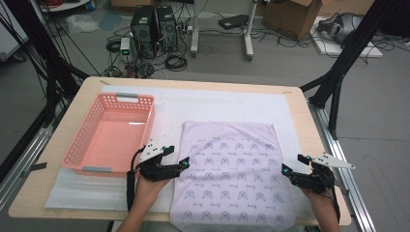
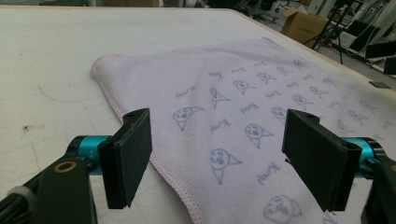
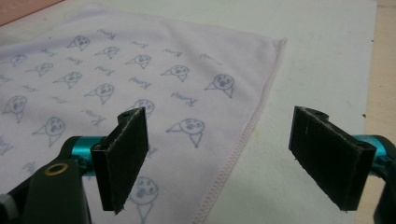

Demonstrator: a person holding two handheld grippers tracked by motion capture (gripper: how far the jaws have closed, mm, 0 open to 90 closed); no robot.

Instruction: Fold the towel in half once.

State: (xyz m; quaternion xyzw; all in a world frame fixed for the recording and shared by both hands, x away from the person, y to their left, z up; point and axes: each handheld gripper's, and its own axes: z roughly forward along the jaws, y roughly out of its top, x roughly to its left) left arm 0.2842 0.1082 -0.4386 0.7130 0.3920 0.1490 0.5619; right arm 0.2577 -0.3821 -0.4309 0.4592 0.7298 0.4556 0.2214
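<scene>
Each gripper [image 1: 183, 163] is showing black jaws on teal barrels, a brass-ringed hole, a grey three-cornered plate [image 1: 333, 161] and a trailing black cable [image 1: 130, 186].

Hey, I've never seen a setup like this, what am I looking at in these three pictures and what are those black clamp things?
A person sits at a wooden table holding a hand-operated two-jaw gripper in each hand. The high view looks down from above: the left gripper and the right gripper sit at either side of a pale lilac cloth printed with small cartoon faces. The other two pictures come from cameras riding on each gripper, looking along its black jaws. On the table's left lies an empty pink plastic basket, all on a white mat. Both grippers are open over the cloth's side edges; nothing is held.
</scene>
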